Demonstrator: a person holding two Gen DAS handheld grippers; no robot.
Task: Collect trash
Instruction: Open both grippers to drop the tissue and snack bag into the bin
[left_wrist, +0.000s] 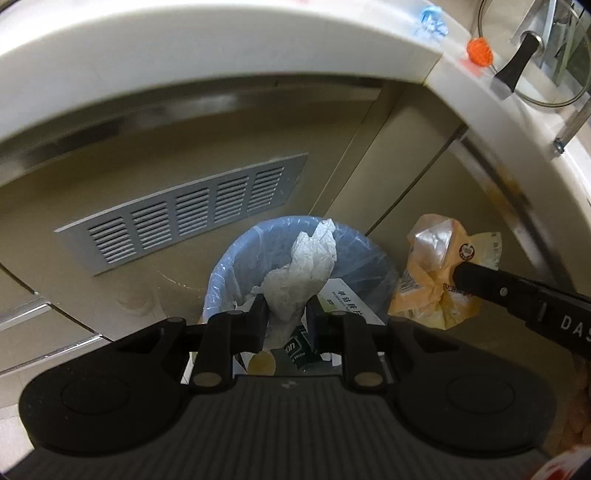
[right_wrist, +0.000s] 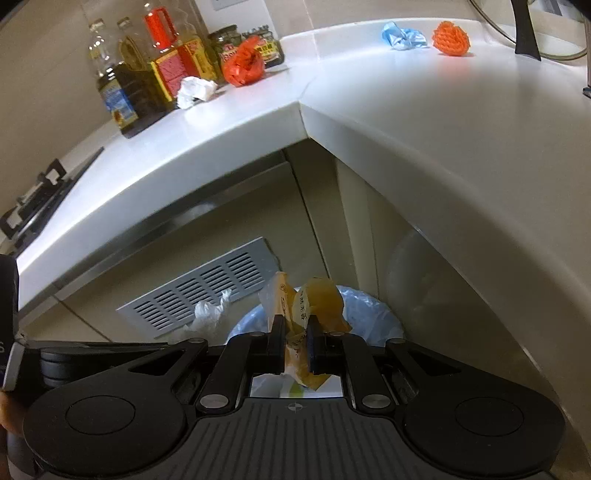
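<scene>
hand-held gripper (left_wrist: 286, 317) | black, ribbed base, round discs (silver rivets) | white "DAS" lettering

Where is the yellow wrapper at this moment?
The yellow wrapper is clamped in the right gripper, just above the blue-lined trash bin, below the white counter corner.

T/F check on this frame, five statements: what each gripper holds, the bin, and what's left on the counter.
1. The left gripper holds white crumpled paper. True.
2. The right gripper is empty. False: it is shut on a yellow wrapper.
3. The bin has a blue liner. True.
4. The bin is empty. False: a carton and other trash already lie inside.
5. No trash remains on the counter. False: a blue wad, orange net, red bag and white wad remain.
</scene>
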